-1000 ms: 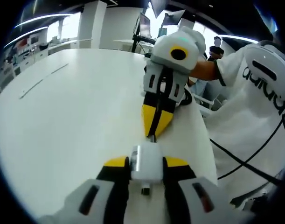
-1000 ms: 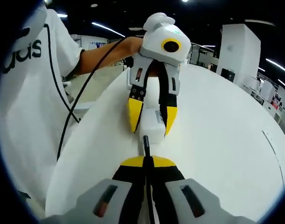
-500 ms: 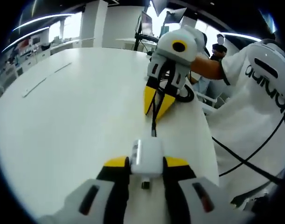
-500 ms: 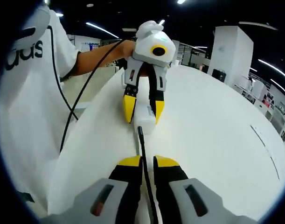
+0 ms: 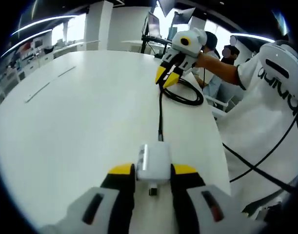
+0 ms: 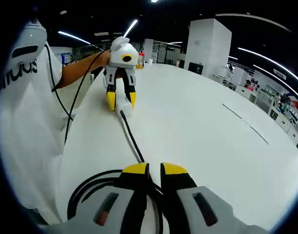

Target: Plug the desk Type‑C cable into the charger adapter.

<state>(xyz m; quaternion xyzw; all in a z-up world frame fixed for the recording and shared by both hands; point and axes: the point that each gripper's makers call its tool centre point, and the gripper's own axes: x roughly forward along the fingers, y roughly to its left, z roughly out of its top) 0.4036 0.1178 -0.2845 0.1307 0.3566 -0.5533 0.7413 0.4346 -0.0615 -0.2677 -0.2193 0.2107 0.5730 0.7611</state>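
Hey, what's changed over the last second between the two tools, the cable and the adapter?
The right tool has drawn back from the charger adapter, its jaws now slightly parted with the Type-C cable running between them, plugged into the adapter. The left tool stayed clamped on the adapter, over the white table.

A wide white table [image 5: 80,112] spreads through both views, two thin dark lines marking its far part. A person in a white shirt [image 6: 27,126] stands along its edge. White pillars [image 6: 207,44] and ceiling light strips lie beyond.
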